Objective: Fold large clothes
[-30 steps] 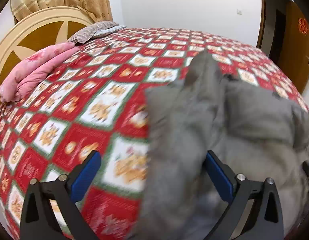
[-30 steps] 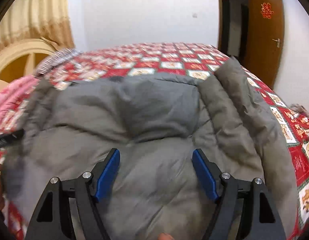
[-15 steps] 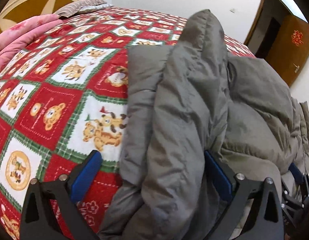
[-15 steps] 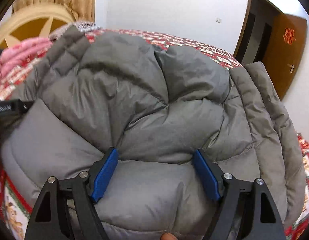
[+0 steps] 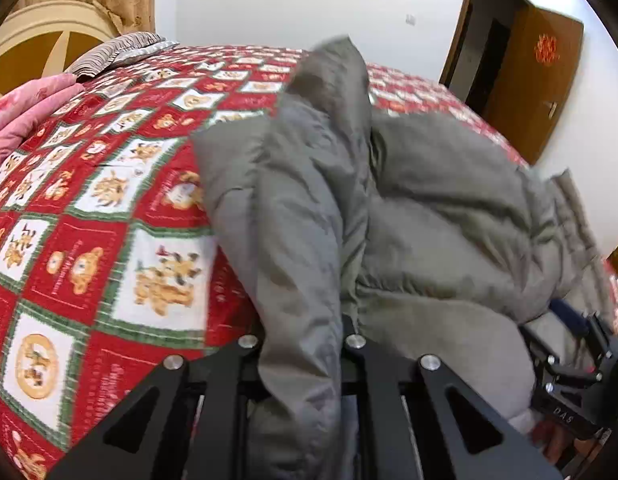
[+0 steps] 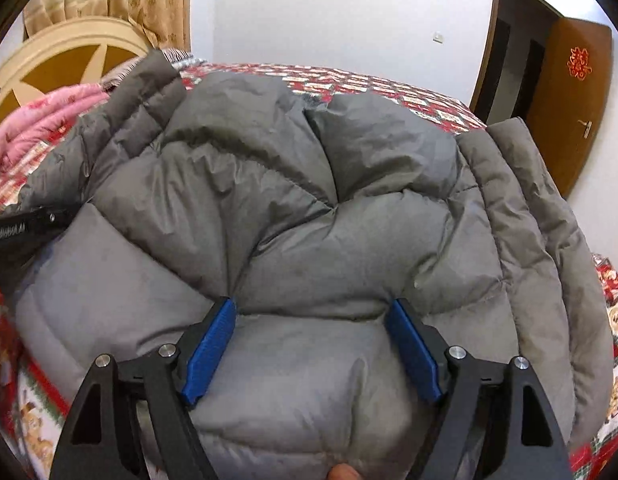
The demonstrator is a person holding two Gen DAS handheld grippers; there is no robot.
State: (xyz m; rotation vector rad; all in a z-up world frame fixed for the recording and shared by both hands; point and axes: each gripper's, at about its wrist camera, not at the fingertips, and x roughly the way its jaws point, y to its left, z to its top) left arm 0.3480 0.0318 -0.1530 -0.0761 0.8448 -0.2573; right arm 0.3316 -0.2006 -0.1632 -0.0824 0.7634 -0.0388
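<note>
A puffy grey down jacket [image 5: 429,208] lies bunched on a bed with a red, white and green bear-print quilt [image 5: 89,240]. My left gripper [image 5: 303,336] is shut on a raised fold along the jacket's left edge, and the fabric drapes over and hides its pads. In the right wrist view the jacket [image 6: 309,184] fills the frame. My right gripper [image 6: 313,340] stands open at the near hem, its blue pads [image 6: 211,344] wide apart with padded fabric bulging between them. The left gripper's black body [image 6: 21,236] shows at that view's left edge.
A pink folded quilt [image 5: 21,120], a striped pillow [image 5: 117,50] and a cream headboard [image 5: 37,40] are at the bed's far left. A brown door [image 5: 537,80] stands open at the right. A person's fingertip [image 6: 343,472] shows at the bottom.
The left jaws went from wide open around the jacket's fold to closed on it. The right gripper dropped closer over the hem, jaws unchanged.
</note>
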